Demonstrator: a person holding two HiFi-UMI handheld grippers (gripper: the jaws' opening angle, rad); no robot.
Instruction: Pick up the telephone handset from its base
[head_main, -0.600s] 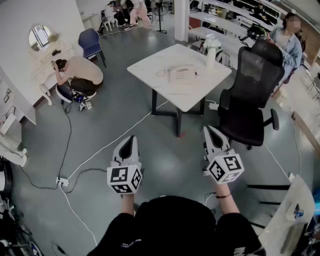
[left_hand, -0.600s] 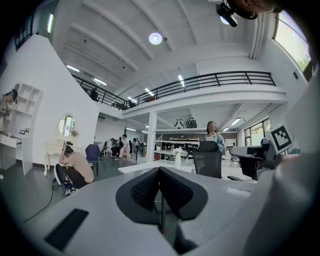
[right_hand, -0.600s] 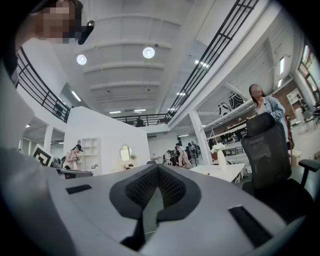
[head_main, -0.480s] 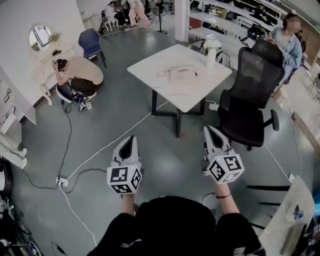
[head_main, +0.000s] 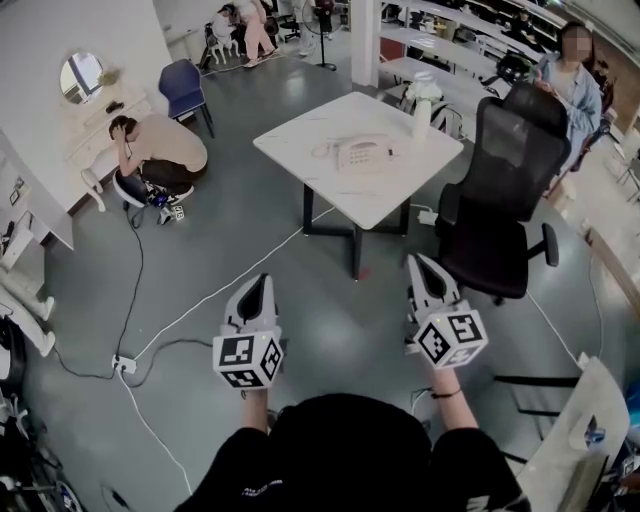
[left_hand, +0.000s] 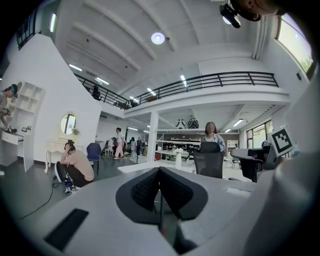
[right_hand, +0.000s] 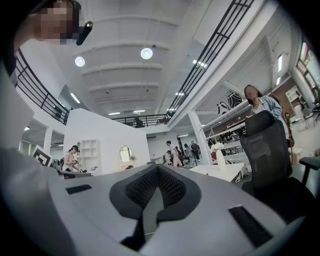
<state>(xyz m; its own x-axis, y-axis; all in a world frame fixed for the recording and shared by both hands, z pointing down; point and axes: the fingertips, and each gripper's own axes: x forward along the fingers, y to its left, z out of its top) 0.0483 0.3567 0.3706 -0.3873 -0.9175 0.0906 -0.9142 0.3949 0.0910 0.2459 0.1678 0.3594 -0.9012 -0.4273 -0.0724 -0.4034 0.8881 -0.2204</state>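
Handset: cream plastic telephone handset (head_main: 348, 152) lay on its base (head_main: 374, 153), well ahead.
Nearer: right gripper (head_main: 419, 261).
Jaws: left gripper (head_main: 261, 279) and right were closed, empty.

No text, label or number can be read anywhere.

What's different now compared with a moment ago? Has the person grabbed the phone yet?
Nothing has visibly changed, and no, not yet. The left gripper and right gripper are shut and empty, well short of the table. The handset lies on its base, untouched.
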